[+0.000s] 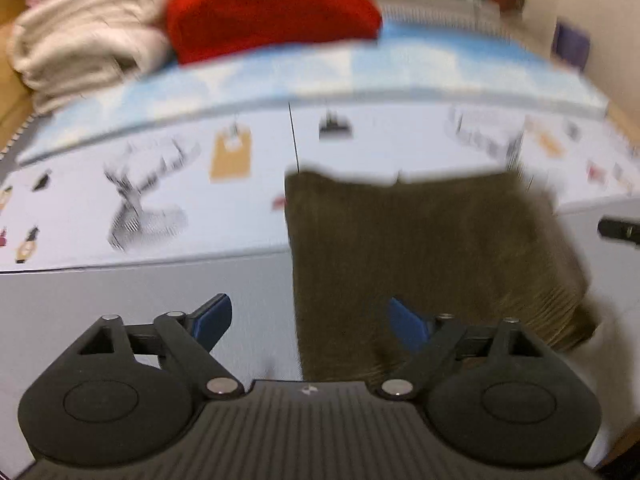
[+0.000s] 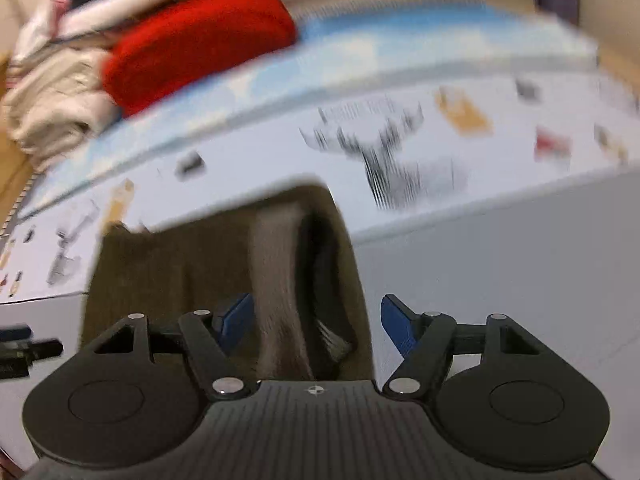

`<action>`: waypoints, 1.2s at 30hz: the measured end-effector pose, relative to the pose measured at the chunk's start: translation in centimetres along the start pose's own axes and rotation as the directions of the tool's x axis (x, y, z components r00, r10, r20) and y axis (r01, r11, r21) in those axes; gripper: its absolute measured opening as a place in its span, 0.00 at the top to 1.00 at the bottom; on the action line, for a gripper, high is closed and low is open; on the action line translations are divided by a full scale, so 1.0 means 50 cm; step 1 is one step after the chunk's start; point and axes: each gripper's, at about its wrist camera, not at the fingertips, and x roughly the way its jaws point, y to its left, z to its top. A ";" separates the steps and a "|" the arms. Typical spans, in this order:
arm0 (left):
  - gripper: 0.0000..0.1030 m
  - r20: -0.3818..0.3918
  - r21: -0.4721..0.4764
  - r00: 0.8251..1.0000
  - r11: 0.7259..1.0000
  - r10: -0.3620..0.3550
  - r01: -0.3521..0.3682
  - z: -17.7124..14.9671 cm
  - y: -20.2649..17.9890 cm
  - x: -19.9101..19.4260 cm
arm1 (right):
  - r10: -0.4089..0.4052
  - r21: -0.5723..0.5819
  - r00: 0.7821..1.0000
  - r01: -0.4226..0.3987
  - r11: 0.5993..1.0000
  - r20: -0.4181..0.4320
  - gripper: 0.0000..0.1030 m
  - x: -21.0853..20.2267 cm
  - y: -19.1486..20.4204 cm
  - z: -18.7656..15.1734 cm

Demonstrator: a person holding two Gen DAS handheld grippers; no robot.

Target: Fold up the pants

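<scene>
pants: olive-brown pants [image 1: 420, 264] lie folded into a chunky rectangle on the counter [image 1: 140, 300], right in front of both tongs, nothing lifted.
key relation: the bundle sits ahead of and below the tongs; from the left tongs [image 1: 310, 326] it's offset to the right, so only the left edge of the cloth falls between the tips. From the right tongs [image 2: 316, 320] it's more centred, the right-hand fold running straight up the gap.
long axis: hard to call, the bundle looks close to square; the layered fold edge in the right wrist view runs away from the camera.
nearer hand: looks like the right one, though both are close.
left tongs: spread wide, pinching nothing.
right tongs: also spread, cloth under the gap but the tips aren't pressing it.
material: ribbed, corduroy-ish fabric, soft and thick, stacked layers showing at the edges.
counter: smooth pale sheet with small printed pictures, a sky-blue strip behind.
background: red bundle [image 1: 272, 12] and cream cloth pile [image 1: 84, 36] at the back left, well apart from the pants.
sharpness: both views are smeared, fine detail is a guess.
</scene>
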 end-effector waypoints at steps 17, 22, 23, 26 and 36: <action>0.01 0.119 -0.064 0.993 0.998 0.008 0.000 -0.215 -0.186 -0.229 | -0.006 -0.084 0.969 0.027 0.996 0.248 0.01 -0.298 0.091 -0.192; 0.01 0.057 -0.089 0.997 0.995 0.053 -0.047 -0.229 -0.180 -0.168 | -0.047 -0.088 0.981 0.065 0.994 0.189 0.01 -0.269 0.092 -0.222; 0.01 0.035 -0.100 0.998 0.994 0.050 -0.046 -0.227 -0.179 -0.157 | -0.052 -0.086 0.983 0.068 0.994 0.178 0.01 -0.264 0.093 -0.220; 0.01 0.020 -0.114 0.999 0.993 0.046 -0.044 -0.216 -0.178 -0.133 | -0.054 -0.114 0.985 0.073 0.991 0.163 0.01 -0.249 0.100 -0.226; 0.01 0.035 -0.084 0.998 0.996 0.043 -0.040 -0.211 -0.193 -0.106 | -0.054 -0.198 0.993 0.074 0.977 0.104 0.01 -0.217 0.105 -0.237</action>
